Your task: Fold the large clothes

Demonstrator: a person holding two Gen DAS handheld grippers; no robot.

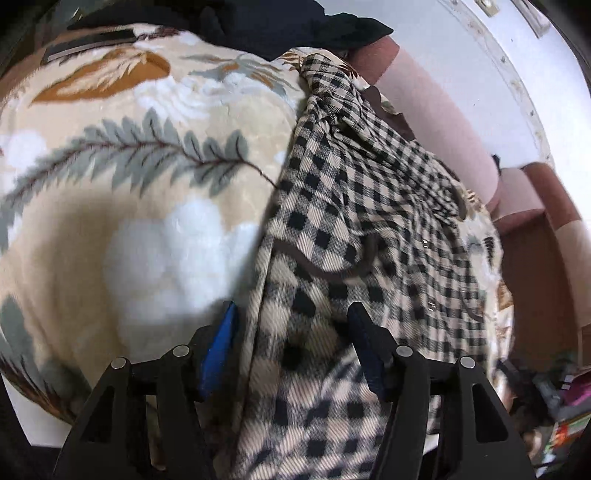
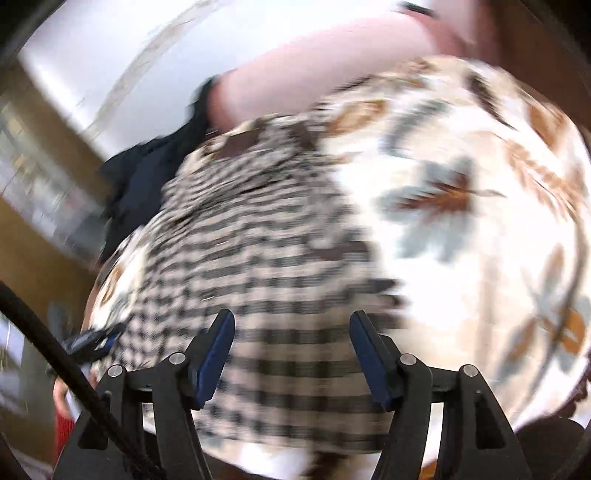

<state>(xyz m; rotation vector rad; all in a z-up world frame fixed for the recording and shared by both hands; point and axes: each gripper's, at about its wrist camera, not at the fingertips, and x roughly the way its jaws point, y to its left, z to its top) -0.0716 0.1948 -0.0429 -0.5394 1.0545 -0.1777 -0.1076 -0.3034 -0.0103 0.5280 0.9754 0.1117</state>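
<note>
A beige-and-black checked garment (image 1: 351, 206) lies crumpled and stretched lengthwise over a cream blanket with a leaf print (image 1: 129, 147). My left gripper (image 1: 291, 325) hovers over the near end of the garment. Its blue-padded fingers (image 1: 221, 339) stand apart, the cloth runs beneath and between them, and the pads do not press on it. In the blurred right wrist view, the checked garment (image 2: 251, 240) fills the lower left. My right gripper (image 2: 291, 328) is open just above it, with nothing clamped.
A dark navy garment (image 1: 277, 26) is heaped at the far end of the blanket and shows as a dark garment (image 2: 136, 177) in the right wrist view. Pink upholstered cushions (image 1: 436, 107) border the bed against a white wall. A black cable (image 2: 55, 339) crosses the lower left.
</note>
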